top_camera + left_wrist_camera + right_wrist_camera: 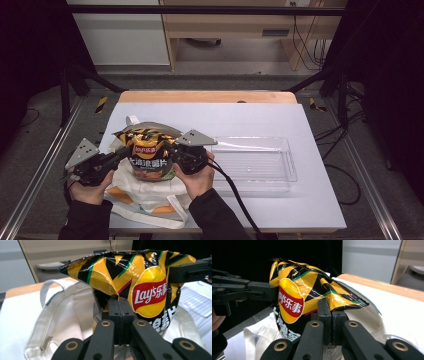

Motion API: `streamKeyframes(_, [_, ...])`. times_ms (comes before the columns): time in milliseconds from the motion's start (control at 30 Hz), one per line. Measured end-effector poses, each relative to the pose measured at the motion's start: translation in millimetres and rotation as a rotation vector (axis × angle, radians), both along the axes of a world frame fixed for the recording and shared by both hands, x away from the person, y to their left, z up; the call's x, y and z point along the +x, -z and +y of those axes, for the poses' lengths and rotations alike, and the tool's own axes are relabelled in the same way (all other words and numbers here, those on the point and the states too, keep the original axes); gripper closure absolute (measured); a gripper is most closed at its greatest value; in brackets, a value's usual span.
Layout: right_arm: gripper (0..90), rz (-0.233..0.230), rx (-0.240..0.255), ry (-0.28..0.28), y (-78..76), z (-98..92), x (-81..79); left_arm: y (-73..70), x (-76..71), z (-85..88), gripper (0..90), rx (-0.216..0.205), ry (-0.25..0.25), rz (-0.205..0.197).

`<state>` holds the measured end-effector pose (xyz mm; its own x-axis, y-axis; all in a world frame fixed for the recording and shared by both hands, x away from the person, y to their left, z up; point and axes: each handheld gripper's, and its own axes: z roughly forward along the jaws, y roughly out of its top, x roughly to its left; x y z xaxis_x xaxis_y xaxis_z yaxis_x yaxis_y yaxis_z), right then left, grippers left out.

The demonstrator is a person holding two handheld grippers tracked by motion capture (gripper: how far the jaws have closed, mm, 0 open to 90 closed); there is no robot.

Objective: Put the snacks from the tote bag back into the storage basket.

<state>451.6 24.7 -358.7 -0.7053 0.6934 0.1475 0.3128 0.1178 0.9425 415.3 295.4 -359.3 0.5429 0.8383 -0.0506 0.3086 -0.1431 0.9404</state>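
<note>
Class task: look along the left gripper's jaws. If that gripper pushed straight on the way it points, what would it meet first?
The left gripper is already shut on the chip bag, so it would push into the bag itself. Beyond it, probably the right gripper on the bag's far side, though depth is unclear.

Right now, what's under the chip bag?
A white tote bag lies under the chip bag, which both grippers pinch. The chip bag's bottom is hidden, so whether it sits inside the tote can't be told.

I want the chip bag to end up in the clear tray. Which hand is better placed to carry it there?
Probably the right. Both grippers are shut on the chip bag, but the right gripper holds the side next to the clear tray, while the left gripper sits on the far side, over the white tote bag.
</note>
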Motion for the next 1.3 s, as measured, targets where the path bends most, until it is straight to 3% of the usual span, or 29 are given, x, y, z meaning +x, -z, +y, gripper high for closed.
streamKeyframes(400, [88.9,-0.047,0.023,-0.02,-31.5,-4.9,-5.6,-22.1,-16.4,-5.0,90.0,-0.044,-0.007,-0.062])
streamKeyframes(767, [89.2,-0.073,0.035,-0.032,-47.2,-20.4,-10.6,-35.2,-24.5,-20.5,90.0,-0.052,-0.014,-0.099])
streamKeyframes(1300, [89.2,-0.106,0.056,-0.011,-74.0,-53.0,-15.1,-62.6,-21.2,-51.0,90.0,-0.063,0.015,-0.144])
